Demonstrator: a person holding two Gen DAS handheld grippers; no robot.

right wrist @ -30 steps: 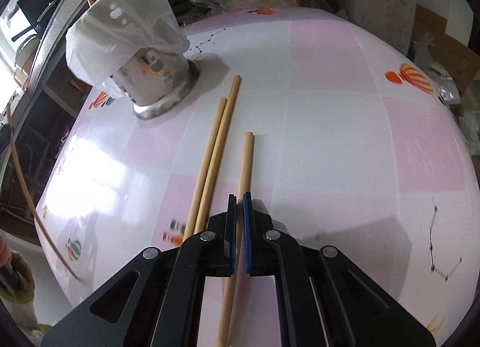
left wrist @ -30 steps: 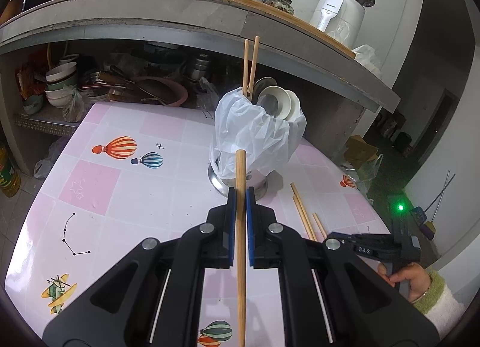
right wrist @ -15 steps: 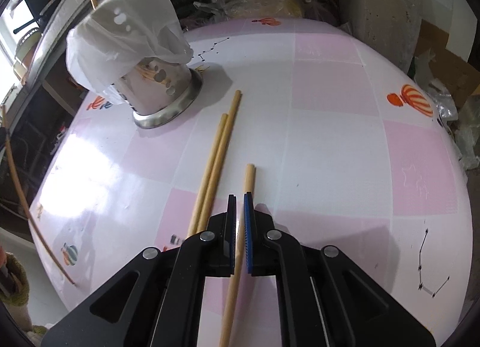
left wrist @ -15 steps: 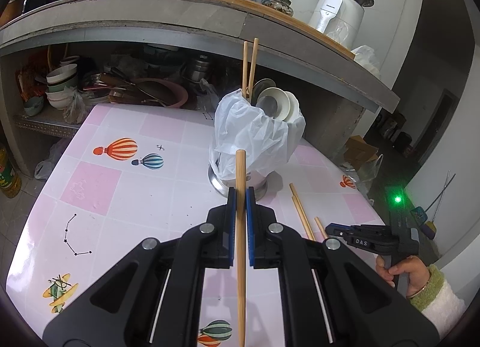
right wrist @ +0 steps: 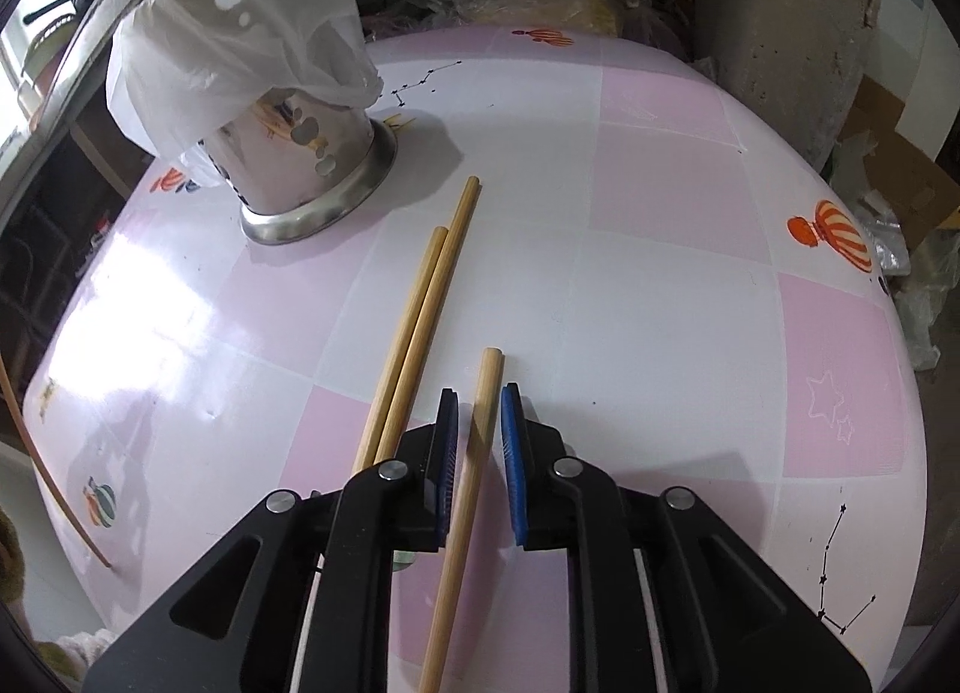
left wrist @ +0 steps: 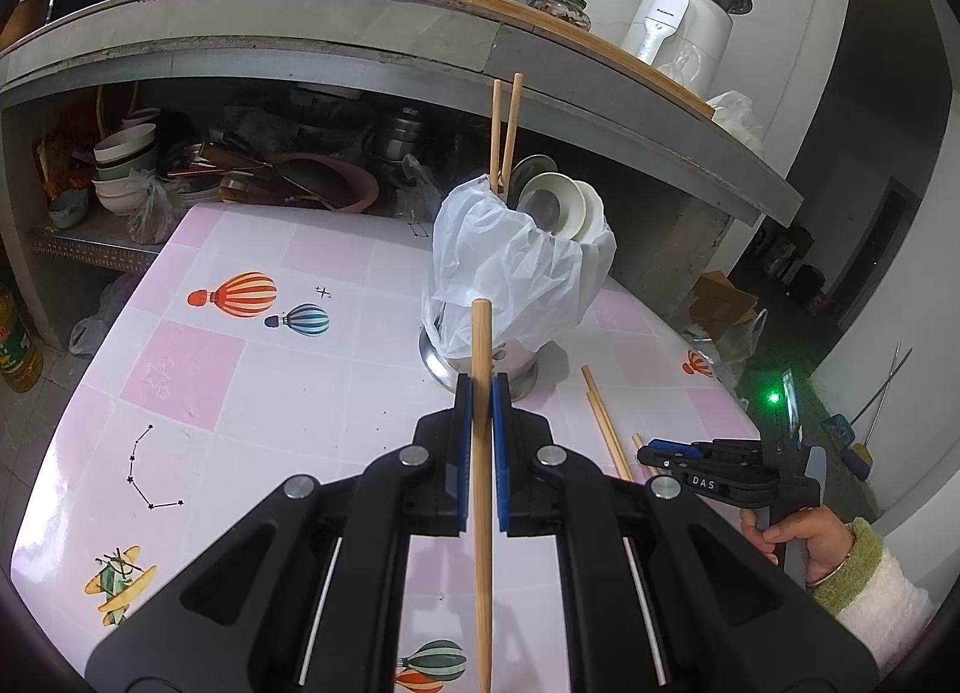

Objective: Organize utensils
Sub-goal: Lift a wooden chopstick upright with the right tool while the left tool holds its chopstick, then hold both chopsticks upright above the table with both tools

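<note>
My left gripper (left wrist: pixel 482 387) is shut on a wooden chopstick (left wrist: pixel 482 333) that points toward the metal utensil holder (left wrist: pixel 516 273) draped in a white plastic bag. Two chopsticks (left wrist: pixel 503 135) stand in that holder. In the right wrist view, my right gripper (right wrist: pixel 480 411) is low over the table with its jaws opening. A single chopstick (right wrist: pixel 489 375) lies on the table between the jaws, and the pads stand clear of it. Two more chopsticks (right wrist: pixel 420 321) lie side by side just left of it, near the holder (right wrist: pixel 300 153).
The pink and white table (left wrist: pixel 240 393) carries balloon prints. White ladles and a metal one (left wrist: pixel 564 207) stick out of the holder. A concrete counter (left wrist: pixel 360 51) and a shelf of bowls and pans (left wrist: pixel 180 171) stand behind. A person's hand in a green cuff (left wrist: pixel 828 549) holds the right gripper.
The right gripper's jaws have parted from the chopstick they were shut on, and it has edged forward along it. The left gripper still holds its chopstick in the same place.
</note>
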